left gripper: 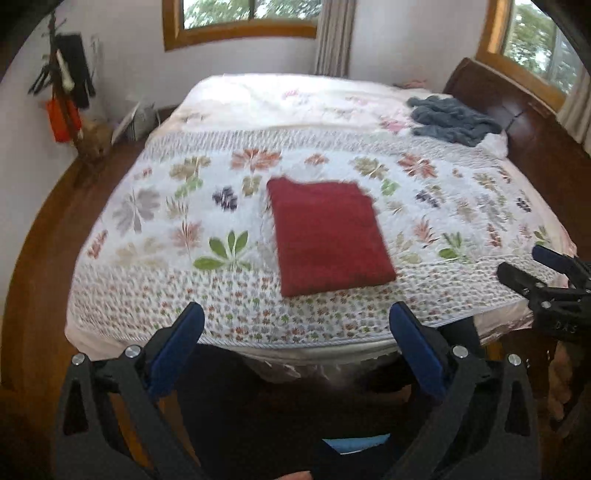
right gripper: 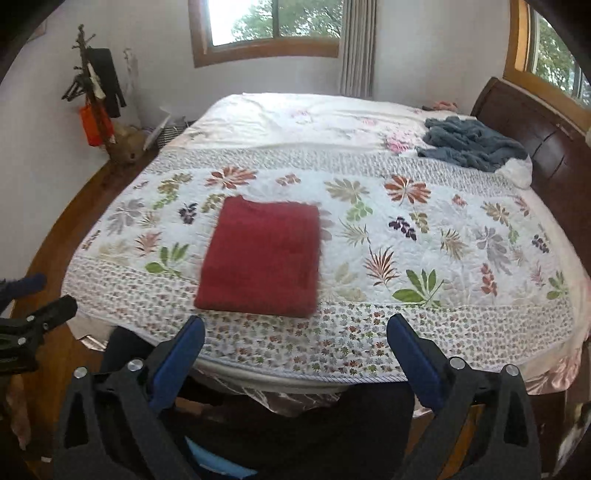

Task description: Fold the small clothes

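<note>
Left wrist view first: the red garment (left gripper: 328,236) lies folded into a neat flat rectangle on the quilt (left gripper: 155,221), near the foot edge of the bed and roughly mid-width, its edges a little blurred. The left gripper (left gripper: 297,325) hangs just off that foot edge with its blue-padded fingers (left gripper: 184,332) spread wide and nothing between them. At the far right of this view the right gripper (left gripper: 524,267) pokes in, only partly in frame.

From the right wrist view the same red garment (right gripper: 262,258) sits left of centre, folded square, with a slight curve at its far edge that may be a neckline — too soft to be sure. The right gripper (right gripper: 295,338) is likewise spread wide and empty, clear of the cloth. The left gripper (right gripper: 40,295) shows at the left border, cut off by the frame.

What is hard to read: dark clothing fills the space below both tools, and a strip of light blue there cannot be identified. Both views are smeared.

As for the room, the quilt is white with scattered leaf and flower prints. A rumpled blue-grey cloth (right gripper: 472,144) lies near the dark wooden headboard (right gripper: 546,136) at right. A coat stand (right gripper: 96,99) with hanging items stands in the left corner, and wood-framed windows (right gripper: 273,26) sit in the far wall.
</note>
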The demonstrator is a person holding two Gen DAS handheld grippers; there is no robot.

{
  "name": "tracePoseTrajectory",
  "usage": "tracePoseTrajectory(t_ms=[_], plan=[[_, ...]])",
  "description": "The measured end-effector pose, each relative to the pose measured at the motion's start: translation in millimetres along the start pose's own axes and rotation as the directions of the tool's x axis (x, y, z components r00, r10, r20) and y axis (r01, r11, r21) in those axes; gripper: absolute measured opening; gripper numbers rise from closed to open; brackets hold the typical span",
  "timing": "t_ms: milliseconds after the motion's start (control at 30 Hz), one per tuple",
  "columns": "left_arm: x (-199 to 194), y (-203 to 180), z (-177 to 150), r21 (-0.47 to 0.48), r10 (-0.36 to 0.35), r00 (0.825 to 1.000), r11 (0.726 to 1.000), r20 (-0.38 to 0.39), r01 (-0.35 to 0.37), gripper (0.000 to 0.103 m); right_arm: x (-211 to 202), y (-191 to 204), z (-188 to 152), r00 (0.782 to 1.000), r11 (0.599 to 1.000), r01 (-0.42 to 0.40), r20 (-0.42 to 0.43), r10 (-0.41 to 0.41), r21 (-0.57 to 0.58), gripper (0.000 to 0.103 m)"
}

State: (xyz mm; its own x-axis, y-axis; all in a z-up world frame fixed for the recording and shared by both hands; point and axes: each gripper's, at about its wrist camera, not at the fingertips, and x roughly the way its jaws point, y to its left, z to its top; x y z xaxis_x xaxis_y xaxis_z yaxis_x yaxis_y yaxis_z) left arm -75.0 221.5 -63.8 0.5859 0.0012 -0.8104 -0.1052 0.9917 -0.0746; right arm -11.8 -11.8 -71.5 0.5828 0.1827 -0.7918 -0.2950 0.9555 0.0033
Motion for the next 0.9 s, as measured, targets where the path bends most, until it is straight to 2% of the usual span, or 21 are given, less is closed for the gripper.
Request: tracePoseTrajectory(t_ms=[67,200,333,433,600,900], plan=[[-20.1,-6.3,3.3,0.02,0.006,1.0,1.0,0.014,-0.007,0.099,-20.0,4.7,3.3,1.0,1.0,0.003,0.009,-0.003,-0.012,0.099],[-36.2,-17.2,1.3,0.058,0.077,0.997,0.995,0.003,-0.077,0.099,-53.9,11.9,4.0,0.998,0.999,0.032,0.049,-0.031,-0.022,0.099],[-47.0,-18.4,-4.7,0.044,0.049,0.999,0.998,0.008,-0.049,0.099,-73.1,17.2,1.6,0.995,0.998,0.056,0.084,-0.054,-0.021,0.099],[-52.7,-19.8,-8.3,0.045,0.067,0.998,0.997,0.023,-0.068,0.099,-77.4,20.5,0.0,0.995,0.998,0.06,0.087,-0.057,-0.028,0.099],[-57.8,-17.6,-8.7,0.033,0.059,0.998,0.998,0.027,-0.059,0.099,-74.3,23.5,-0.9,0.996,0.998,0.057,0.073,-0.055,-0.022,0.099],[-46.8,-12.0,-3.9,0.008,0.055,0.998,0.998,0.009,-0.055,0.099,-64.3,25.6,1.6,0.997,0.998,0.055,0.054,-0.054,-0.015,0.099]])
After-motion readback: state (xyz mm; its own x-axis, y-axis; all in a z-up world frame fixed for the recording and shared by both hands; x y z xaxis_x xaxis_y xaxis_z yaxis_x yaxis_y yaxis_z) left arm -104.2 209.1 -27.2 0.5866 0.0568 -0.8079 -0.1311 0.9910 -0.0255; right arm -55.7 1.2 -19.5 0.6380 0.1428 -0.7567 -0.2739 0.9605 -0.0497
